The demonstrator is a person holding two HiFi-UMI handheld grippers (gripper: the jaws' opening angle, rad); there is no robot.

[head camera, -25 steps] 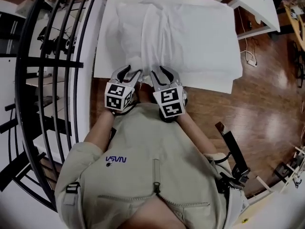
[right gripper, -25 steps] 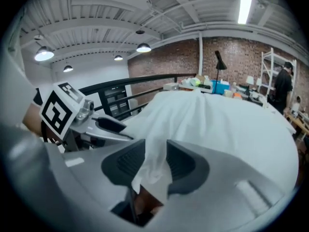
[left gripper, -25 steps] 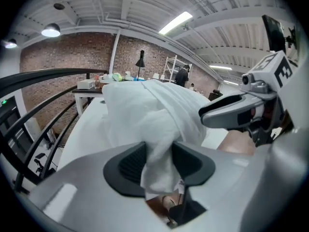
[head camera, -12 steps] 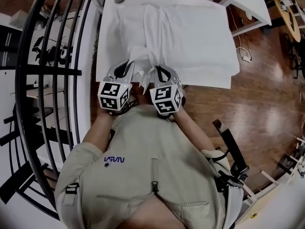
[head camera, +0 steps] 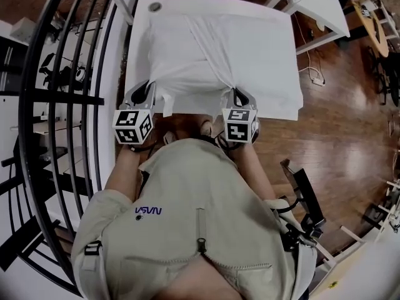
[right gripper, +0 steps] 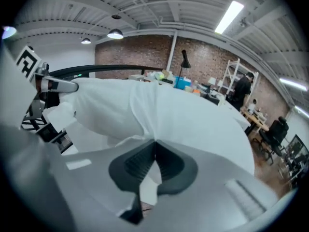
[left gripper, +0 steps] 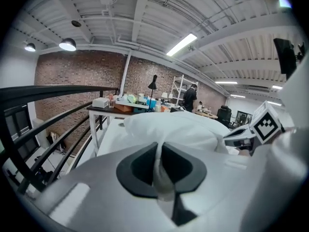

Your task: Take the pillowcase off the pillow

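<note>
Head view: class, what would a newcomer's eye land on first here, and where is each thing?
The big white pillow in its pillowcase lies across the white table at the top of the view. At its near edge the left gripper and right gripper, set wide apart, each pinch the pillowcase's fabric. Black curved railing sweeps down the left side.

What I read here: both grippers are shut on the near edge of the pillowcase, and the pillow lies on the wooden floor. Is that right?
Not fully. The left gripper and right gripper are shut on the near edge of the pillowcase, but the pillow lies on the white table, not on the floor. The head view shows it.
</note>
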